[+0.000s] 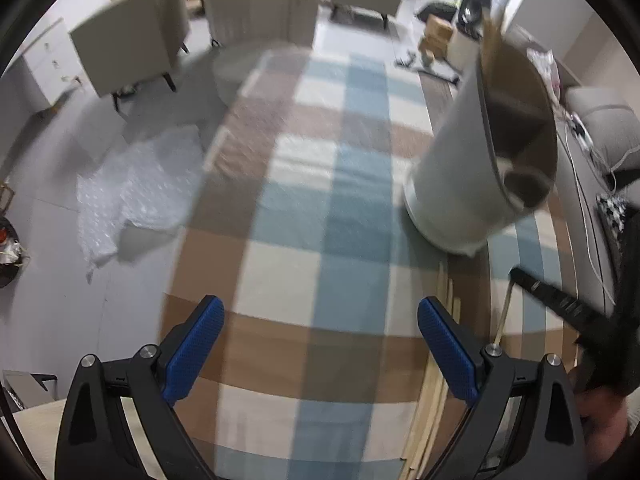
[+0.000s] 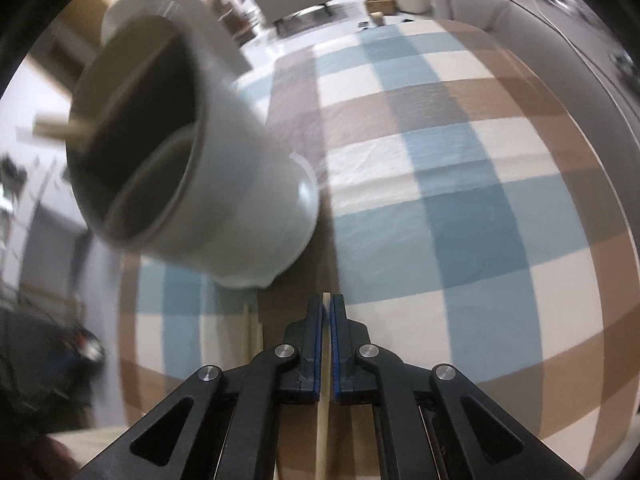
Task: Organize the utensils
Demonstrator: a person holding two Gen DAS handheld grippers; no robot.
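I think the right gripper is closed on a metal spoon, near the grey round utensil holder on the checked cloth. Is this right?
Not quite. The right gripper is closed on a thin wooden chopstick, not a metal spoon, as the right wrist view shows. It is near the grey round utensil holder on the checked cloth.

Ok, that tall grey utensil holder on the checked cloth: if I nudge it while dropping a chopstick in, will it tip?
Probably not easily. The holder looks thick-walled with a flared foot, so likely heavy and stable. It is tall, though, so a push near its rim could rock it. The cloth may let it slide instead.
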